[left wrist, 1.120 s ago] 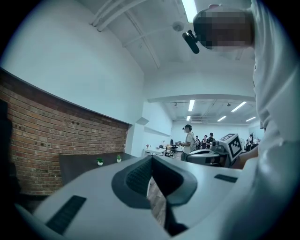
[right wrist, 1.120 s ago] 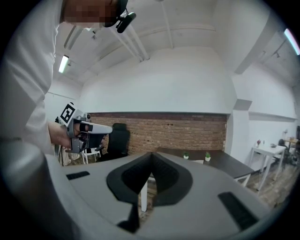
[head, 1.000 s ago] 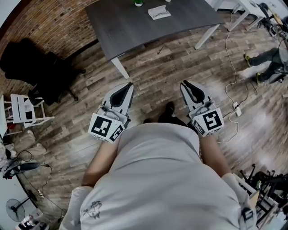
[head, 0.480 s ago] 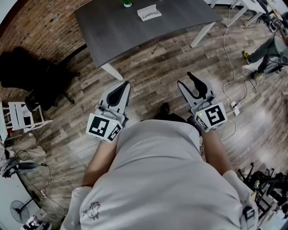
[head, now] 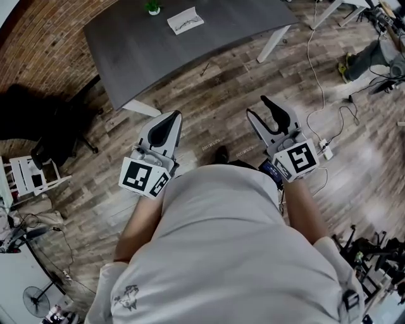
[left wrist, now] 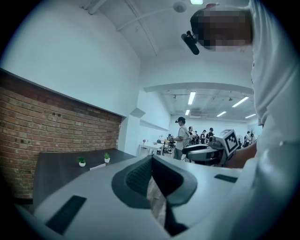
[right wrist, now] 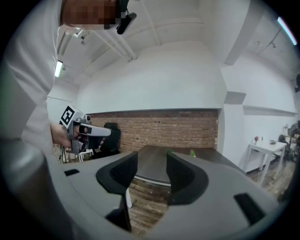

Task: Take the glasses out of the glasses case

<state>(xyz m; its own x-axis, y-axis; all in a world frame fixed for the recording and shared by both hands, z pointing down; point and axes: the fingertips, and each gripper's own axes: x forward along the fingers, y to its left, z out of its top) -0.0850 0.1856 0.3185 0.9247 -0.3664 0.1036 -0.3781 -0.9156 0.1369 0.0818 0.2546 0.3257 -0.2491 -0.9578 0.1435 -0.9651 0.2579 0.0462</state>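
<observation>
Glasses case [head: 185, 21] lay on the far table [head: 209, 44], well apart from both grippers: left gripper [head: 168, 119] closed and empty, right gripper [head: 256, 107] opening on nothing. A hurried reach could have knocked it away.

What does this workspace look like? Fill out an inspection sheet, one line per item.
Surface: dark grey table, ahead of the person.
Job's things: white flat item on the table's far side, seemingly with glasses on it; too small to tell.
Clutter: small potted plant on the table.
Grippers: left tongs shut, empty; right tongs opening, nothing between them; both over the floor, short of the table.
Cables: white cable and power strip on the floor at right.
Surroundings: brick wall, black chair, wood floor.
</observation>
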